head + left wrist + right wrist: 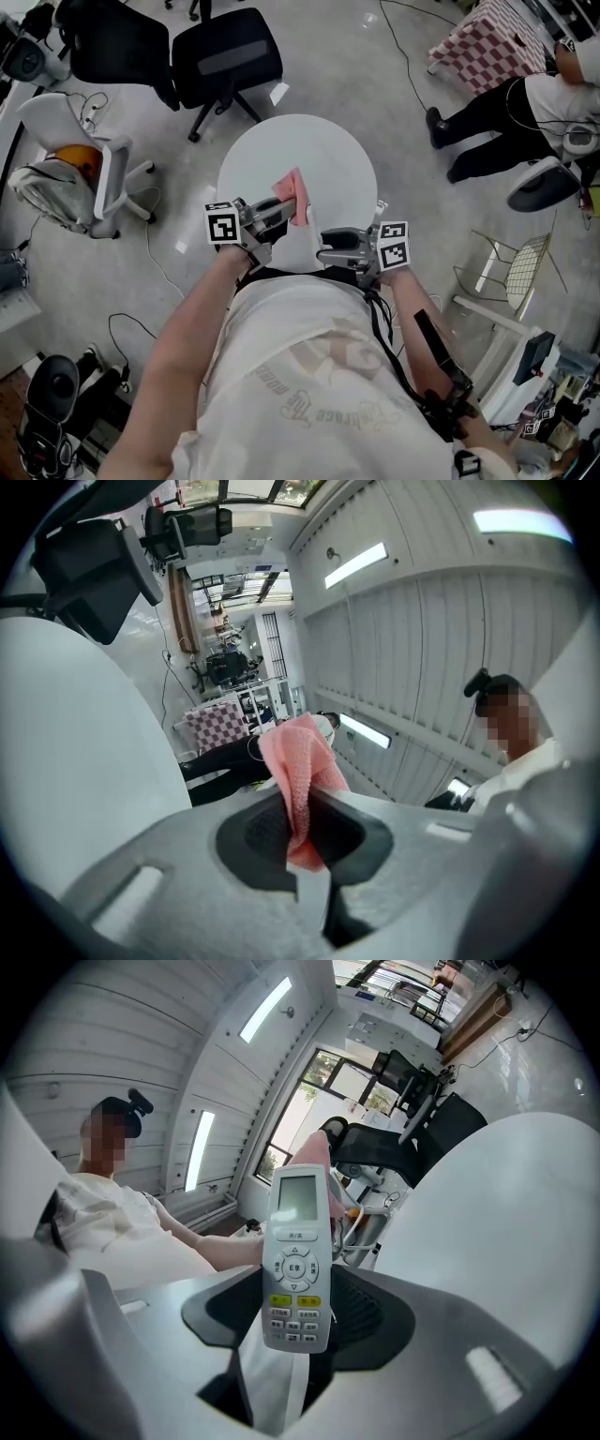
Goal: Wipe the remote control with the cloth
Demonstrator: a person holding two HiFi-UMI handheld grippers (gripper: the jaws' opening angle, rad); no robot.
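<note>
Now clamping the remote control in the right tool, pinching the cloth in the left tool near it; probably needing light, lengthwise strokes.

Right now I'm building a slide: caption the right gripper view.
Right gripper holding the white remote control, pink cloth behind it.

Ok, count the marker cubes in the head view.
2. One cube is on the left gripper, shut on the pink cloth; the other on the right gripper, holding the remote. None looks hidden.
</note>
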